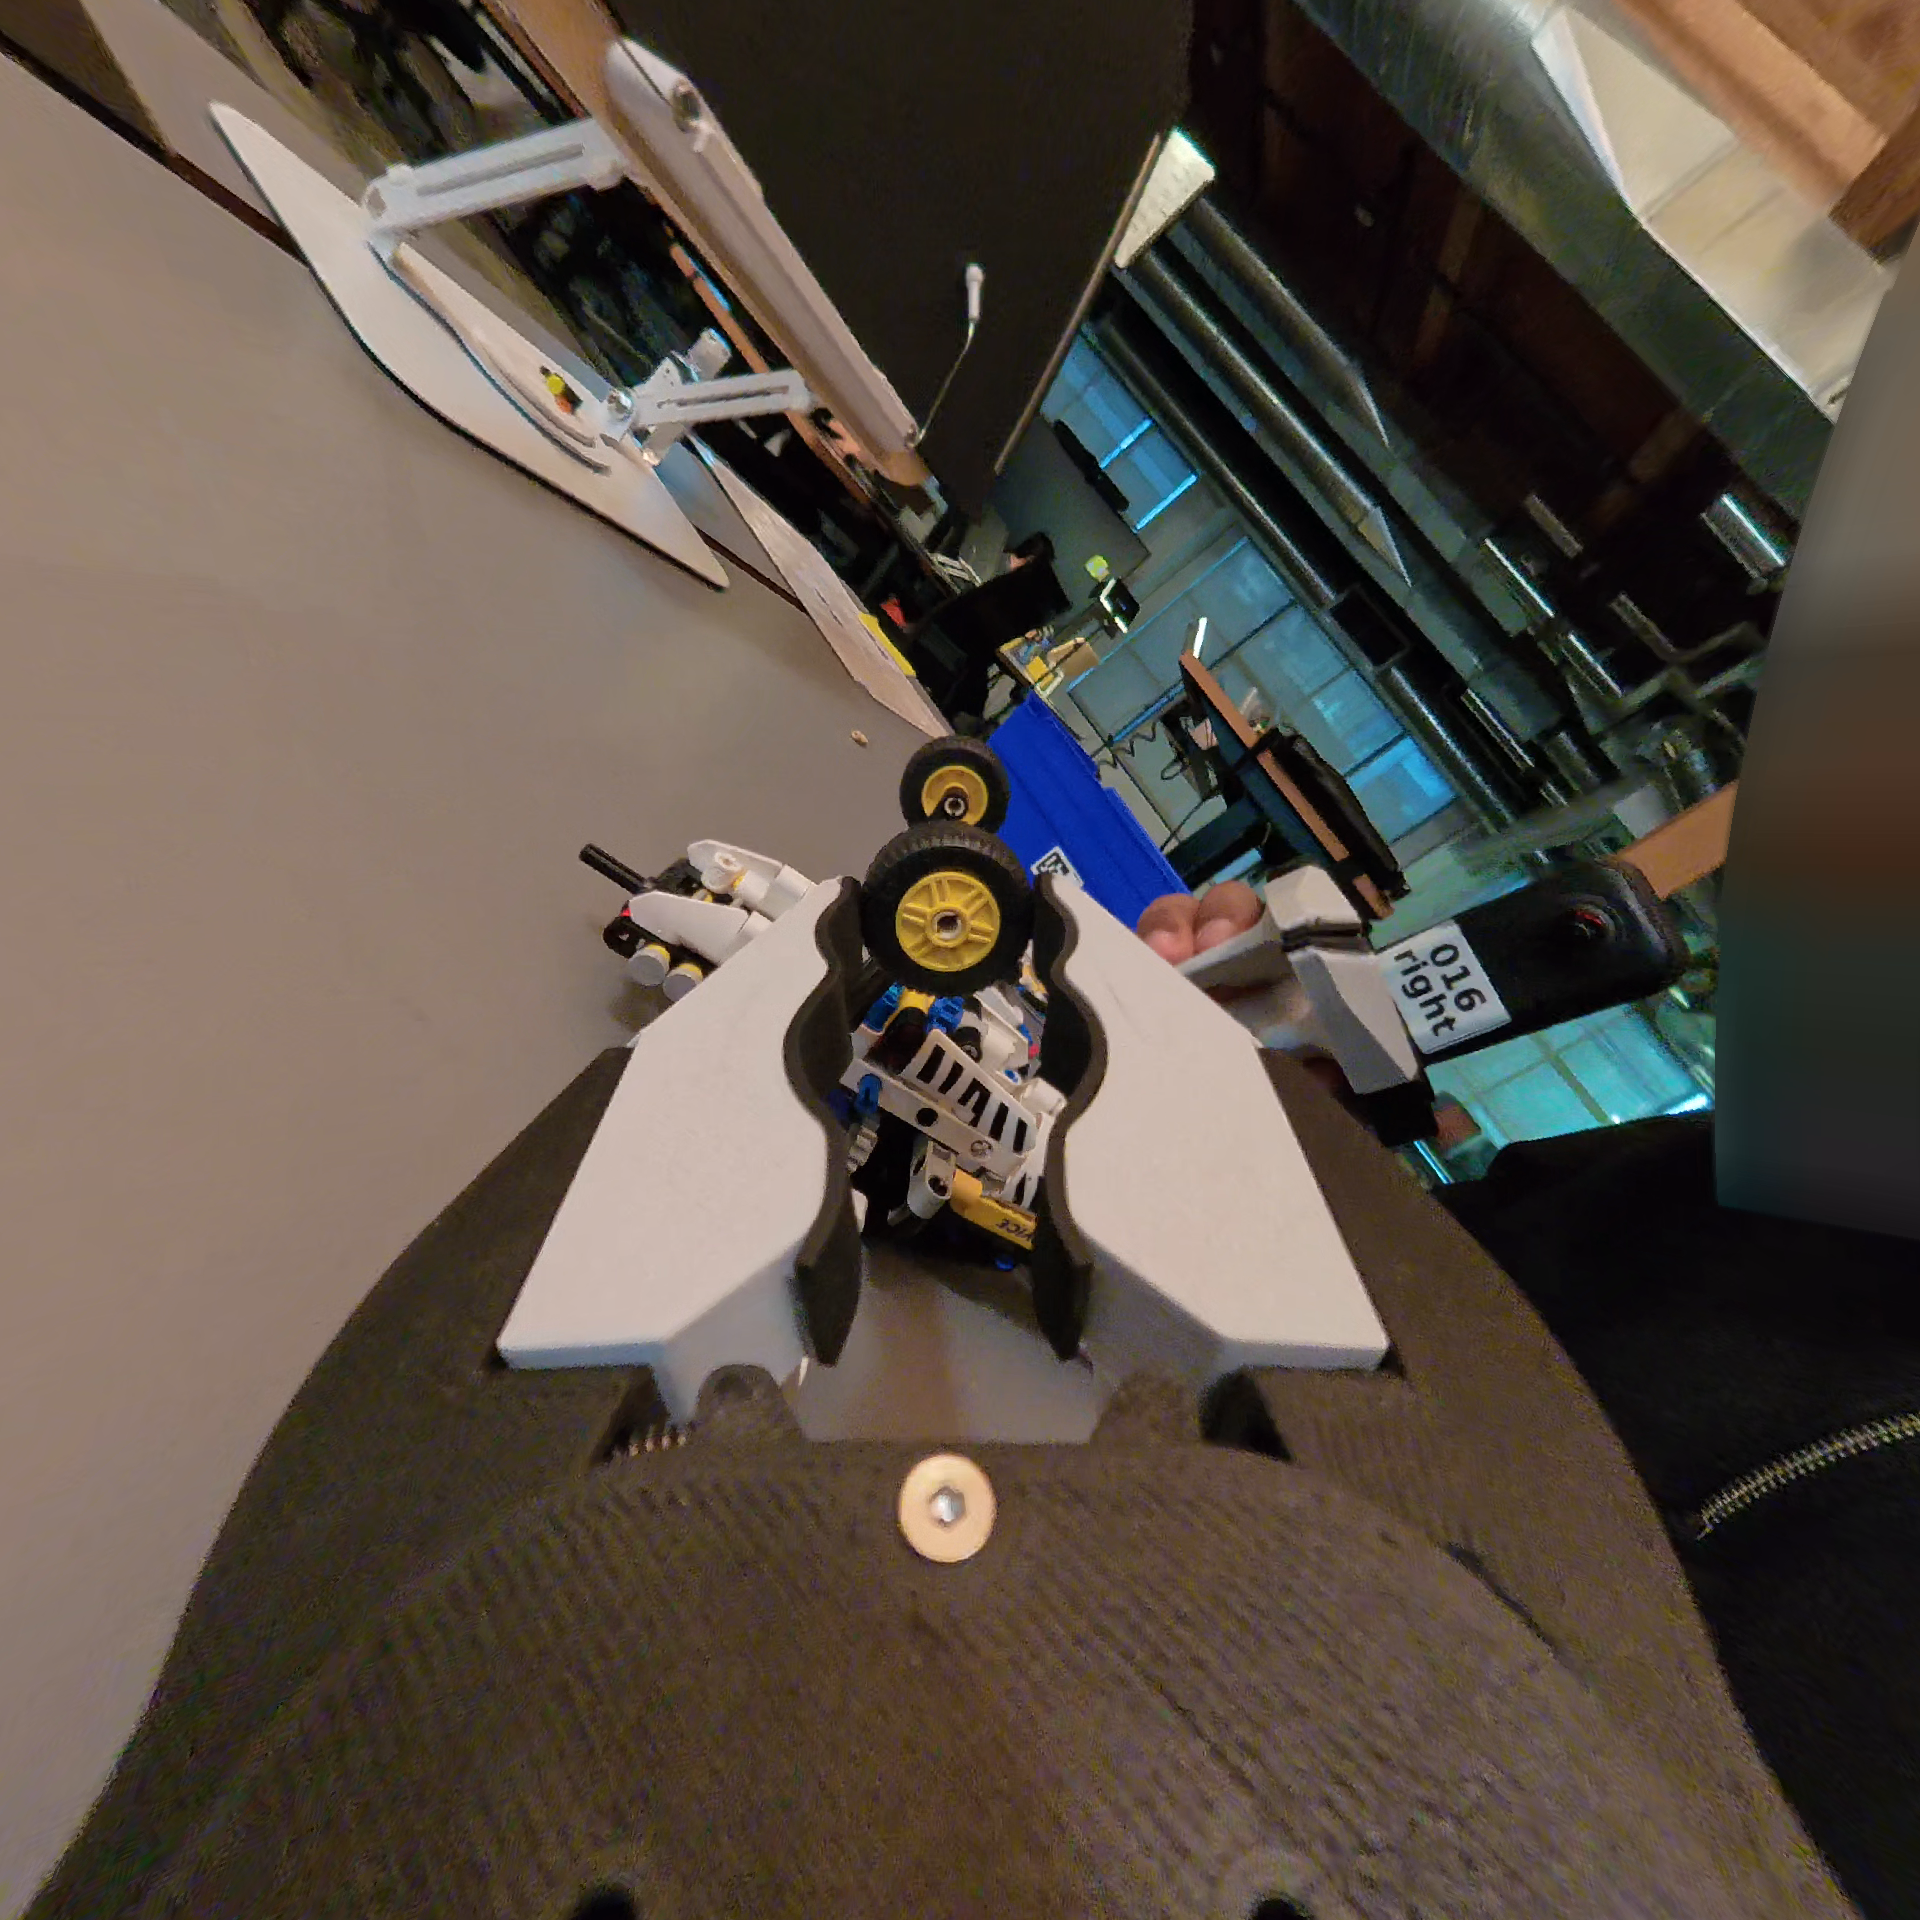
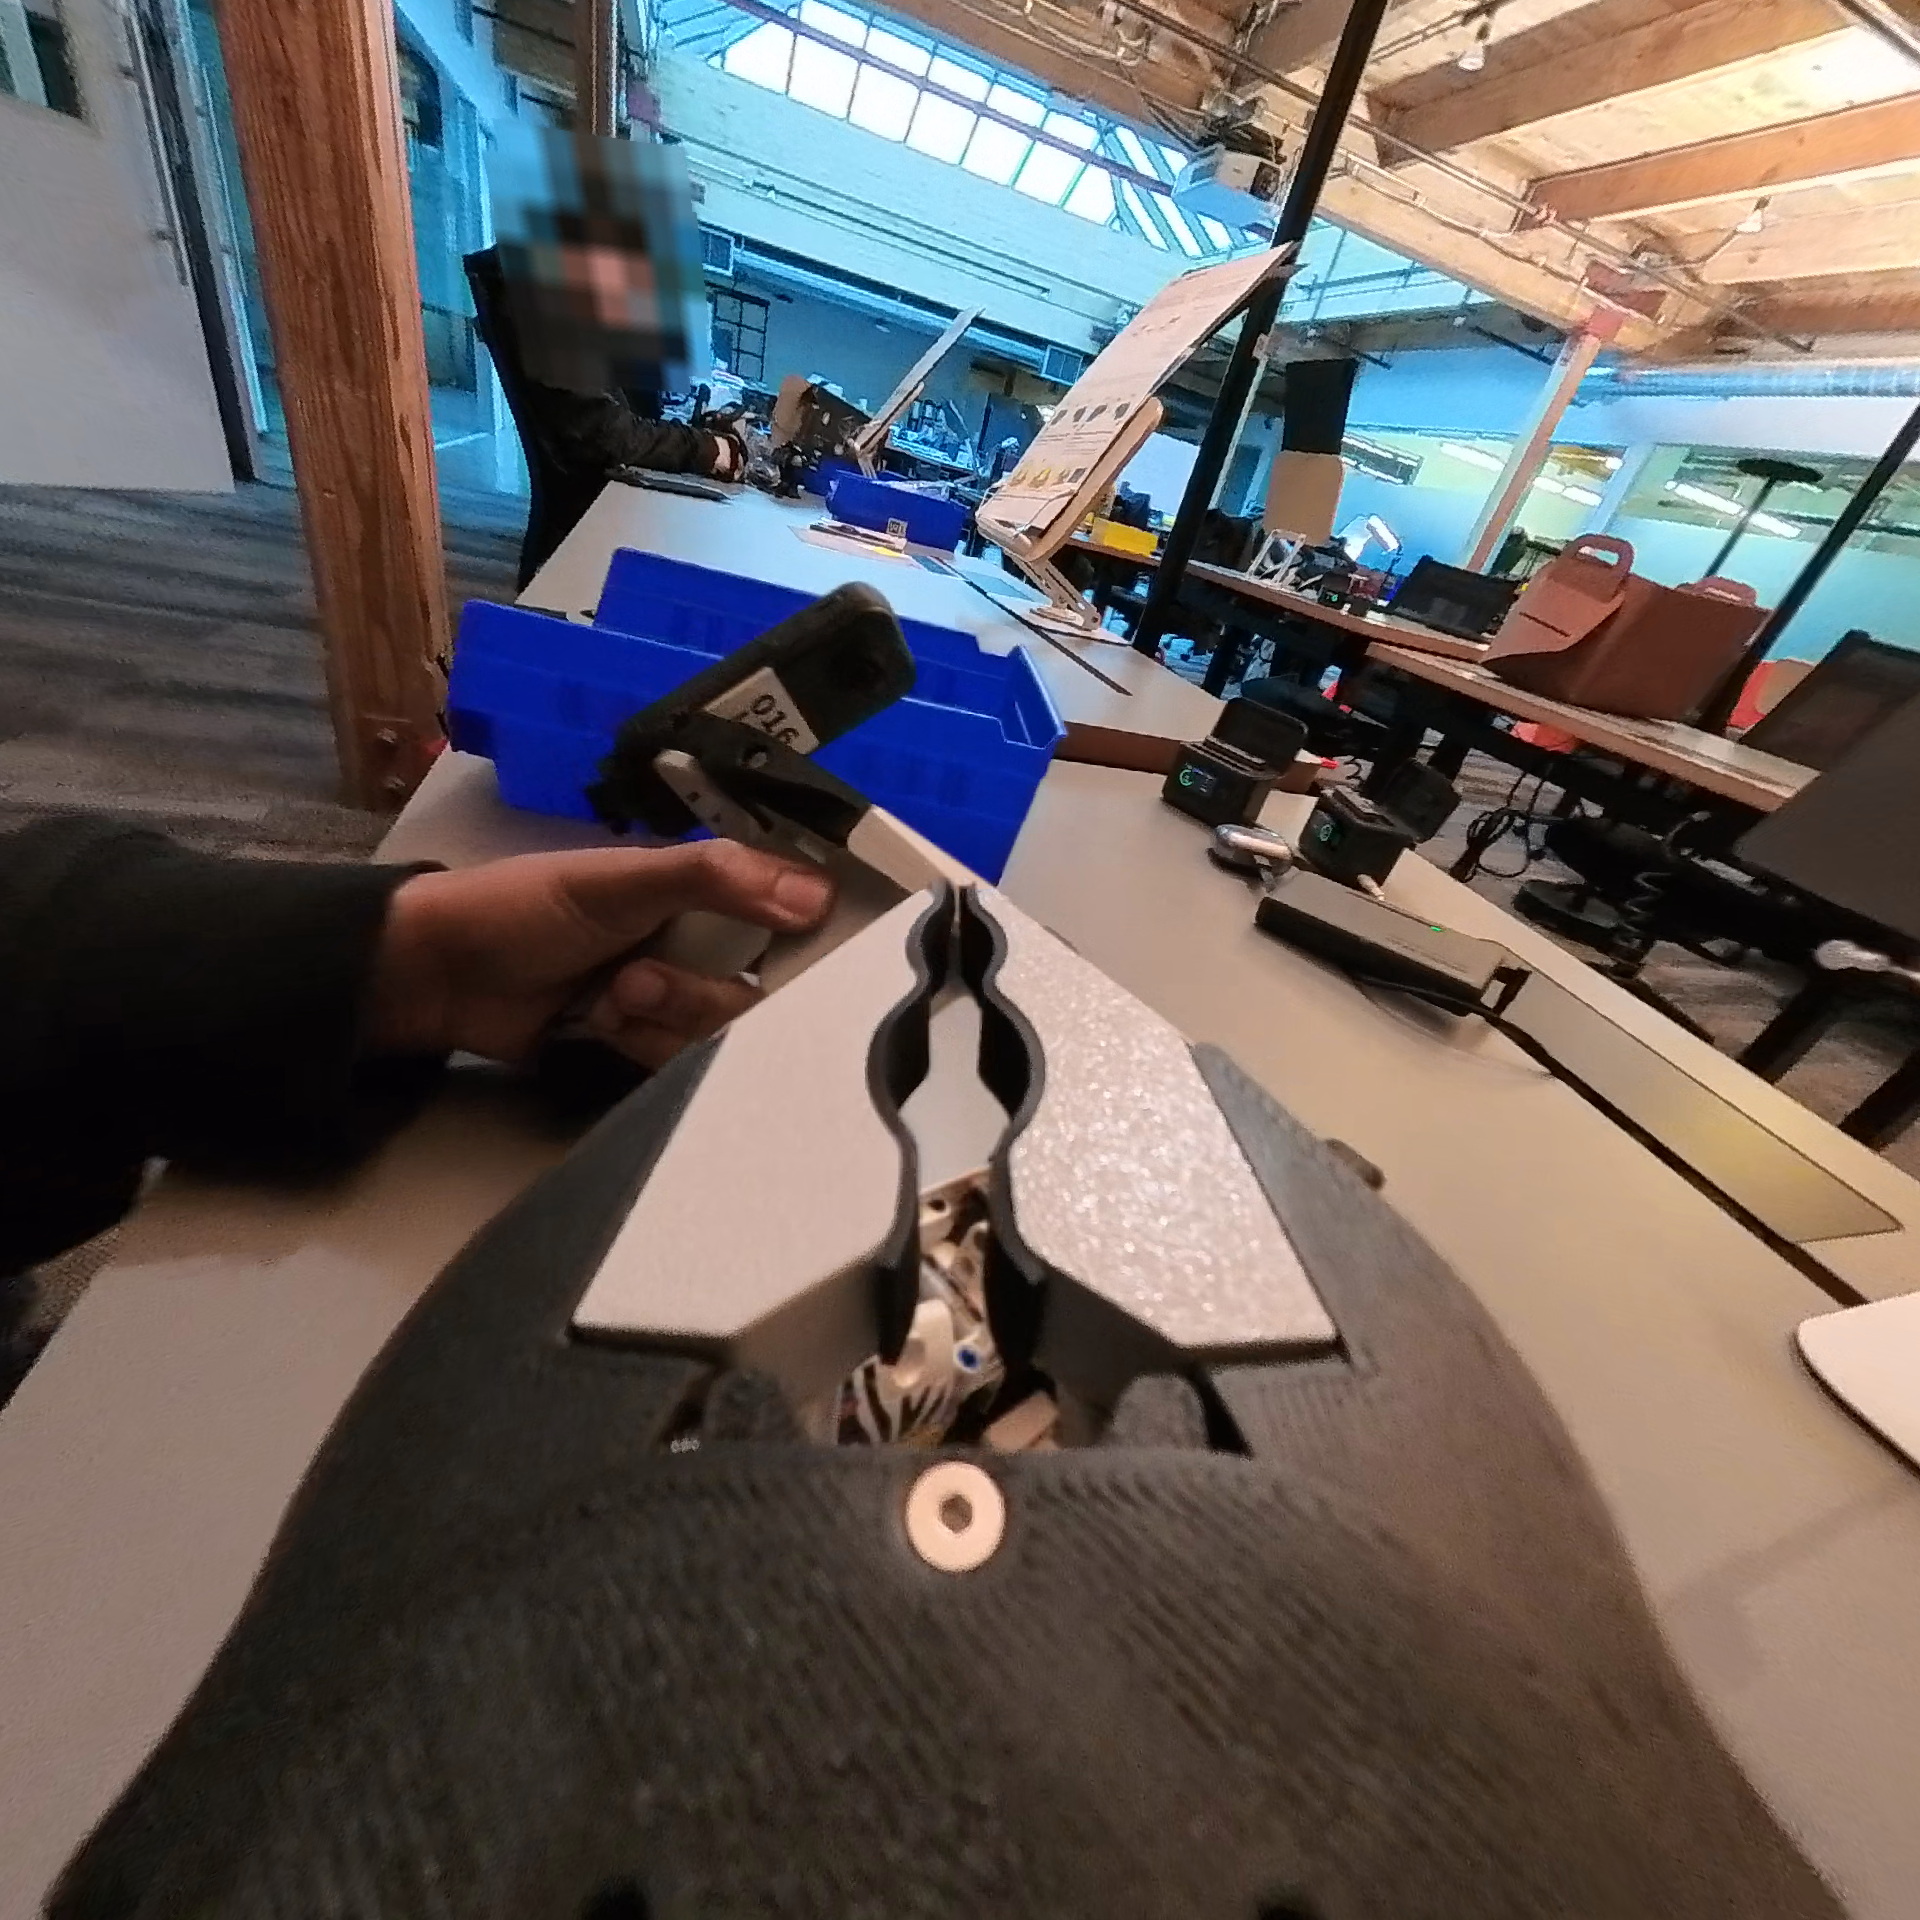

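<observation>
My left gripper is shut on a toy brick car, white with black stripes and blue and yellow parts. The pads press its sides. A black wheel with a yellow hub sits at the fingertips, and a second wheel sticks out beyond them. My right gripper is shut, and I see nothing between its tips. Part of the car shows through the gap under its fingers. The right gripper's body is close on the right in the left wrist view. A hand holds the left gripper's body.
A white brick assembly with a black axle lies on the grey table. A blue bin stands behind the grippers. Black chargers and a flat black box lie to the right. A white stand base lies farther off. There is about 7 cm between the tips of the two grippers.
</observation>
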`<state>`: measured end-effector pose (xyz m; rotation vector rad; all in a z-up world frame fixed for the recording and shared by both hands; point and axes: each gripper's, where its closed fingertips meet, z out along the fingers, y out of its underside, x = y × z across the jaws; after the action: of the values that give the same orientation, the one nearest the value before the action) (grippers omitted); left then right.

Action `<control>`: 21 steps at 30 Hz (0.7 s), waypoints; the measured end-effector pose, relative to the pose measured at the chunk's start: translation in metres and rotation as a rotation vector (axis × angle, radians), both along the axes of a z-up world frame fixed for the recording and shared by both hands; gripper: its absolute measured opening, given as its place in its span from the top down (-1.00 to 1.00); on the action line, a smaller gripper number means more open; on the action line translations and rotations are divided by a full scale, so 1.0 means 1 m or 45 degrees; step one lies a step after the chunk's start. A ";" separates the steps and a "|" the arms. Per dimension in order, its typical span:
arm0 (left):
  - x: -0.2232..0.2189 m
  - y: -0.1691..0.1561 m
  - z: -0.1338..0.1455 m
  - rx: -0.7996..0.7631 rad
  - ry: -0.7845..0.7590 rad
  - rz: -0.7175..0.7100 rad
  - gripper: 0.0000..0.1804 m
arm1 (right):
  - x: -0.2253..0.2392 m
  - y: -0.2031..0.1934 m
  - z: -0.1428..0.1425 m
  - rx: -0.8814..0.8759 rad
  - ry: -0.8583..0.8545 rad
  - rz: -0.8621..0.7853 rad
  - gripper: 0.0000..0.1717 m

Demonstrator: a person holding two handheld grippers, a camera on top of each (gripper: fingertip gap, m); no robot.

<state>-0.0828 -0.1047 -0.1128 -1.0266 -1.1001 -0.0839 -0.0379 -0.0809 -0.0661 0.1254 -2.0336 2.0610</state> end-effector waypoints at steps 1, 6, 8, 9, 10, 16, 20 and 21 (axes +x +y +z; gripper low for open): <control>-0.004 0.000 0.000 -0.011 0.003 -0.020 0.69 | 0.000 0.001 0.002 -0.007 -0.020 0.004 1.00; -0.011 0.012 0.000 -0.103 0.035 -0.086 0.69 | 0.008 -0.002 0.010 -0.099 -0.129 0.020 1.00; -0.008 0.016 -0.001 -0.092 0.034 -0.105 0.69 | 0.012 -0.005 0.008 -0.095 -0.132 0.015 1.00; -0.007 0.016 -0.001 -0.089 0.035 -0.100 0.69 | 0.013 -0.006 0.008 -0.092 -0.111 0.004 1.00; -0.007 0.015 -0.001 -0.092 0.039 -0.094 0.69 | 0.013 -0.006 0.008 -0.092 -0.075 -0.018 1.00; -0.003 0.013 -0.001 -0.093 0.054 -0.076 0.69 | 0.012 0.002 0.020 -0.142 0.031 -0.083 1.00; -0.001 0.012 -0.001 -0.067 0.052 -0.073 0.69 | 0.007 0.008 0.025 -0.177 -0.002 -0.092 1.00; -0.001 0.012 -0.001 -0.064 0.053 -0.073 0.69 | 0.006 0.010 0.028 -0.192 -0.009 -0.093 1.00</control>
<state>-0.0840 -0.0925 -0.1139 -1.1006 -1.0395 -0.0807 -0.0319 -0.0709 -0.0383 0.0162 -1.8496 2.1625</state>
